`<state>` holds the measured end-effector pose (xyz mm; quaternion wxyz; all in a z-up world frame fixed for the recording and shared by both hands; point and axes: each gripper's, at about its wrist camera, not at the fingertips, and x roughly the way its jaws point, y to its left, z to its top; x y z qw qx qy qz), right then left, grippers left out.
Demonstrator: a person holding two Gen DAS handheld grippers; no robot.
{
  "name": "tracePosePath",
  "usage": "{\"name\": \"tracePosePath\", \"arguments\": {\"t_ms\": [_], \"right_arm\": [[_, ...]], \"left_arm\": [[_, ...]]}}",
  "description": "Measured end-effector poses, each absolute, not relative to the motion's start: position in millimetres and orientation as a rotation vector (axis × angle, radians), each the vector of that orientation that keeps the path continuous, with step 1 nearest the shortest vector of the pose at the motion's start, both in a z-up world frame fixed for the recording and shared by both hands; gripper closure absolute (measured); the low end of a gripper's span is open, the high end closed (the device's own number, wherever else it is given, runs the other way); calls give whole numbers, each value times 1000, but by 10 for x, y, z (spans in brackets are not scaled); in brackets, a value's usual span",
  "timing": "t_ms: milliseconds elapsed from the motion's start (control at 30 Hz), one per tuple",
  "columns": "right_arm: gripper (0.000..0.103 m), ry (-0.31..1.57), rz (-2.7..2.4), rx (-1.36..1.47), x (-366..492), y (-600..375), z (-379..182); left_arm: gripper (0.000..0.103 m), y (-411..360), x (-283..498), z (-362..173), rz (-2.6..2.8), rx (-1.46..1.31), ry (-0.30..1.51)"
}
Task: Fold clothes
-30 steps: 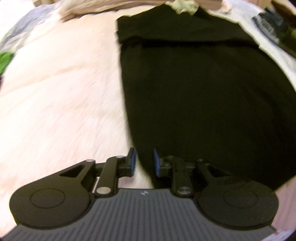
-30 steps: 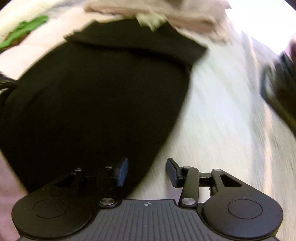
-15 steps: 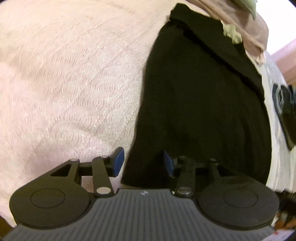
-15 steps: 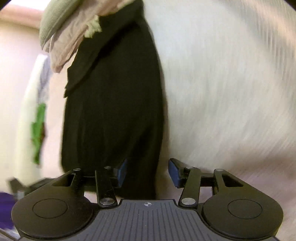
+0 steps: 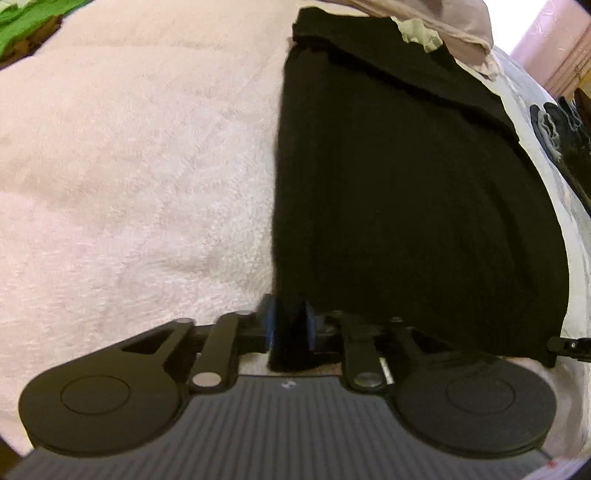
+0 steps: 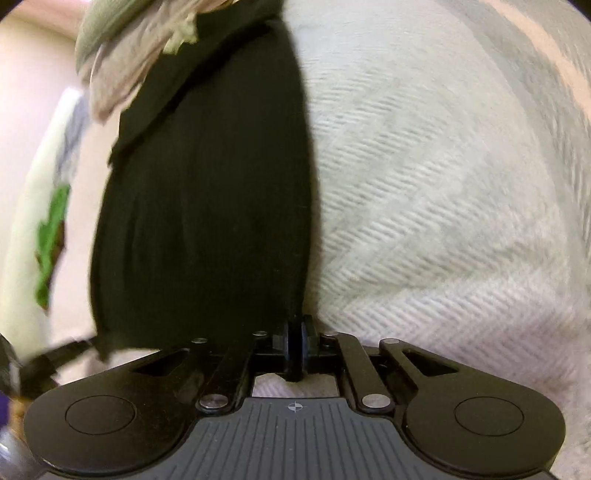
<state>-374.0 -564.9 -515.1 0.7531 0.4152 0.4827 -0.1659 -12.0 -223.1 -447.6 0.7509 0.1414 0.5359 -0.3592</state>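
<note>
A black garment [image 5: 406, 192] lies flat on the bed, folded lengthwise, its far end tucked under a heap of clothes. My left gripper [image 5: 288, 325] is shut on the garment's near left corner, black cloth pinched between the blue pads. In the right wrist view the same black garment [image 6: 207, 206] runs away from me, and my right gripper [image 6: 295, 341] is shut on its near right corner. The tip of the right gripper shows at the far right edge of the left wrist view.
A pink fleece blanket [image 5: 129, 184] covers the bed on the left; a white and grey patterned blanket [image 6: 443, 184] lies on the right. A heap of beige and green clothes [image 5: 443, 22] sits at the far end. A green item [image 5: 22, 22] lies far left.
Both grippers were open and hovering half a second ago; each has now come down and shut on a near corner of the black garment.
</note>
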Motion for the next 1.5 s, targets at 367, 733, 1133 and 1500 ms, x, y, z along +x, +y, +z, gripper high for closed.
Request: {"name": "tracePosePath", "arguments": {"t_ms": [367, 733, 1133, 1500], "right_arm": [[52, 1121, -465, 430, -3595, -5006, -4086], [51, 998, -398, 418, -3586, -4471, -3110], [49, 961, -403, 484, -3884, -4049, -2355], [46, 983, -396, 498, -3954, -4086, -2295]], "left_arm": [[67, -2308, -459, -3574, -702, 494, 1168], [57, -2157, -984, -2555, -839, 596, 1028], [54, -1858, -1189, -1948, -876, 596, 979], [48, -1942, -1255, -1845, -887, 596, 999]]}}
